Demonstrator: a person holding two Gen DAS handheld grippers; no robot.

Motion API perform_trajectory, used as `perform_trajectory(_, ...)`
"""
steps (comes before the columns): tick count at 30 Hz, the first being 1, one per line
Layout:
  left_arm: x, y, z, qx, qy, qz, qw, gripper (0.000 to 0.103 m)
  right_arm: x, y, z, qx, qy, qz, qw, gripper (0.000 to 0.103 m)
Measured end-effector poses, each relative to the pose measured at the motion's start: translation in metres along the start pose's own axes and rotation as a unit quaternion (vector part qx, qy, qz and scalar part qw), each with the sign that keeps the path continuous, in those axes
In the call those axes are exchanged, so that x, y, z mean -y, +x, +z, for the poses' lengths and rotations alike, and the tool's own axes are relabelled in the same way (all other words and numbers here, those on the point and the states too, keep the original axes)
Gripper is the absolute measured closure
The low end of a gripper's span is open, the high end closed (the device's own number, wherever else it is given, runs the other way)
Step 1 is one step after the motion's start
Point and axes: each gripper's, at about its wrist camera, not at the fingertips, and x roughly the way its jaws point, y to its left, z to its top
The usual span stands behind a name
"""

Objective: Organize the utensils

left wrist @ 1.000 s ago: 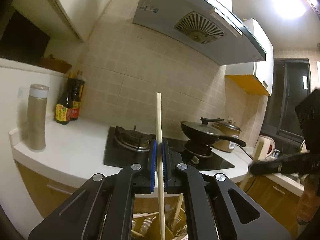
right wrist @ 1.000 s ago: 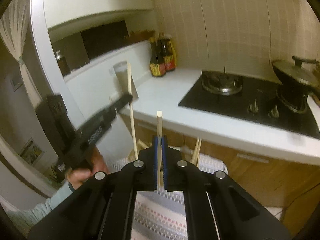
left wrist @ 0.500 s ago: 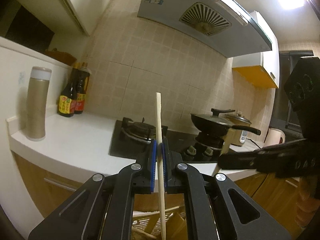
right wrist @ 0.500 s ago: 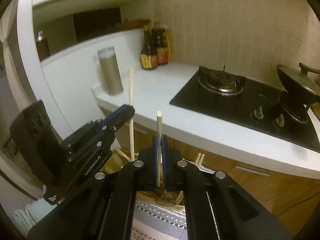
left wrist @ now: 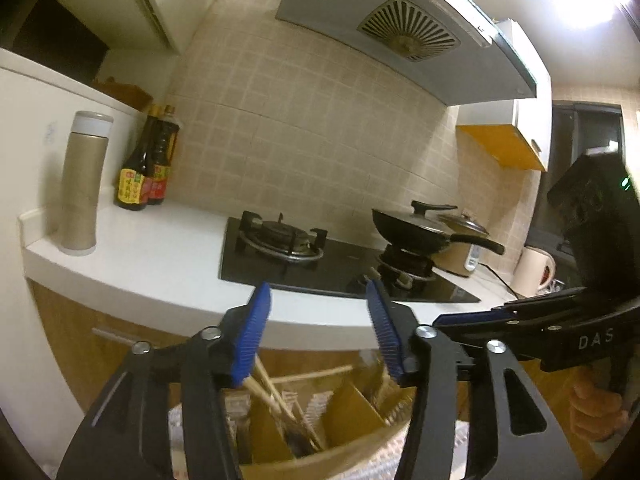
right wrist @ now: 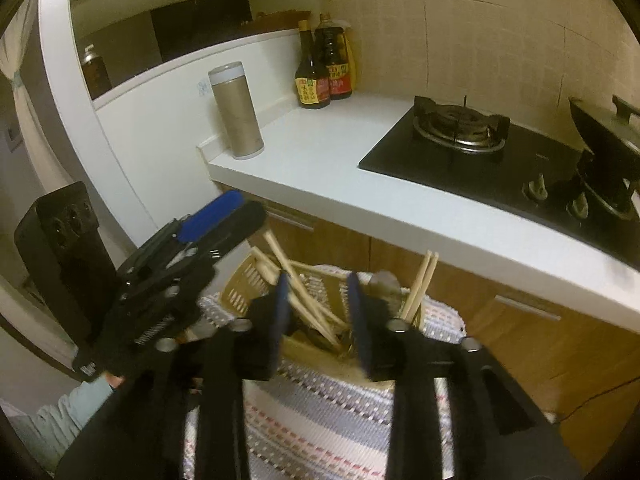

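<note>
A tan utensil holder [right wrist: 248,284] with dividers stands on a striped cloth [right wrist: 320,412] below the counter; it also shows in the left wrist view [left wrist: 352,404]. Several wooden chopsticks [right wrist: 308,300] lean inside it, and more [right wrist: 420,284] stand at its right side. My left gripper [left wrist: 318,334] is open and empty above the holder, with chopsticks [left wrist: 276,400] just below it. My right gripper [right wrist: 318,320] is open and empty, just above the holder. The left gripper also shows in the right wrist view [right wrist: 224,216], at the left.
A white counter [left wrist: 152,256] carries a tan thermos [left wrist: 82,180], two sauce bottles [left wrist: 146,160], a black gas hob [left wrist: 320,260] and a black pan [left wrist: 420,230]. A range hood [left wrist: 400,28] hangs above. Wooden cabinet doors [right wrist: 520,340] lie under the counter.
Both grippers have opened and let go of their chopsticks, which now rest in the holder. Both have moved closer to the holder.
</note>
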Motion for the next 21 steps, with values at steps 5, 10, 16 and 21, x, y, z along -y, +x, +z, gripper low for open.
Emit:
perform_trajectory(5, -0.001, -0.041, 0.001, -0.002, -0.012, 0.006, 0.9999, 0.037, 0.002, -0.024, -0.028, 0.026, 0.024, 0.001, 0.999, 0.054)
perform_trajectory(10, 0.010, -0.078, -0.008, -0.012, -0.001, 0.033, 0.9994, 0.029, 0.002, -0.044, -0.059, 0.074, 0.040, -0.015, 0.996, 0.054)
perform_trajectory(16, 0.039, -0.109, -0.032, -0.017, 0.050, 0.084, 0.9951, 0.018, -0.005, -0.058, -0.104, 0.137, 0.051, -0.054, 0.988, 0.037)
perform_trajectory(21, 0.054, -0.122, -0.055, -0.005, 0.066, 0.137, 0.9884, 0.008, -0.018, -0.063, -0.141, 0.197, 0.033, -0.133, 0.971, 0.025)
